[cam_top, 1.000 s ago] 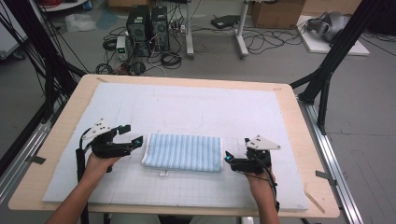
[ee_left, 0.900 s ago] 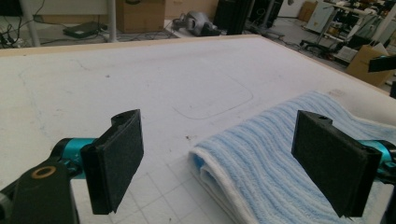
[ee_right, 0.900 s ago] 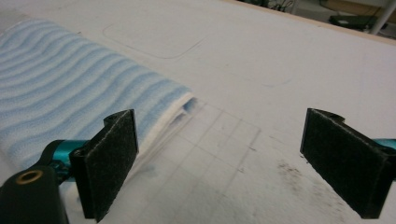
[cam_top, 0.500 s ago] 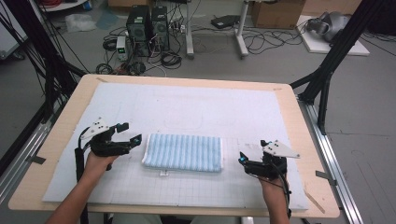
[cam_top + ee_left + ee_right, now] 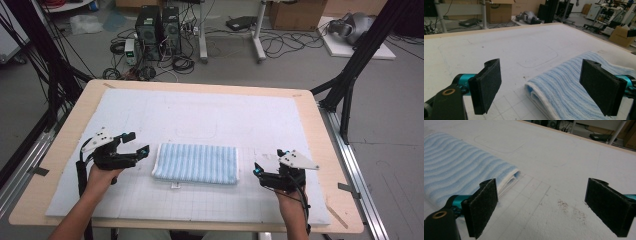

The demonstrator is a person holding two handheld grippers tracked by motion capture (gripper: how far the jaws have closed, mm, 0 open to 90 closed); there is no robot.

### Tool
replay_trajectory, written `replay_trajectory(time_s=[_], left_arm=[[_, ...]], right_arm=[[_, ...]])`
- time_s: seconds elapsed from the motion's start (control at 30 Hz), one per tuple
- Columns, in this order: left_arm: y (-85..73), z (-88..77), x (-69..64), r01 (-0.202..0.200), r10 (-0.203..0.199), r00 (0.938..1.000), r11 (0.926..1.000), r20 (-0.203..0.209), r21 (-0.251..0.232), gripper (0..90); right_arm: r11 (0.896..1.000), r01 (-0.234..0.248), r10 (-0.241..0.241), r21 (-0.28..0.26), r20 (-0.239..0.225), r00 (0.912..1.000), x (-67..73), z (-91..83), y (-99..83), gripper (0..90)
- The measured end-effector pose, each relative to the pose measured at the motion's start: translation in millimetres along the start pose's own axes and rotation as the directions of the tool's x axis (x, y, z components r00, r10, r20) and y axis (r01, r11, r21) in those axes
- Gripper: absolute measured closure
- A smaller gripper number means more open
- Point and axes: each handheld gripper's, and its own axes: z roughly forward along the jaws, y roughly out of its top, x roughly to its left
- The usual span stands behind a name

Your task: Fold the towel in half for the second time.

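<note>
Your folded towel (image 5: 196,164) lies on the worktop (image 5: 310,120) between your grippers: left gripper (image 5: 136,144) just beside its left end, right gripper (image 5: 256,169) near its right end, both wide open, empty.

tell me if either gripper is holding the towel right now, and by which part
Nothing is held. The left gripper and the right gripper are both open, each beside one end of the folded blue striped towel, apart from it.

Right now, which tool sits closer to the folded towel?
The left tool: its tips nearly reach the striped towel edge, while the right tool sits apart, off the towel's other end.
</note>
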Motion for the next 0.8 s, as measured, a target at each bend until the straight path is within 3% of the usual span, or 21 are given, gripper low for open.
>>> replay_trajectory(time_s=[0.8], left_arm=[[-3.5, 3.6, 0.5, -0.01, 0.01, 0.9999, 0.9996, -0.004, 0.027, 18.8]], right_arm=[[1.0, -0.016, 0.016, 0.0, -0.007, 0.9998, -5.0, 4.1, -2.5, 10.6]])
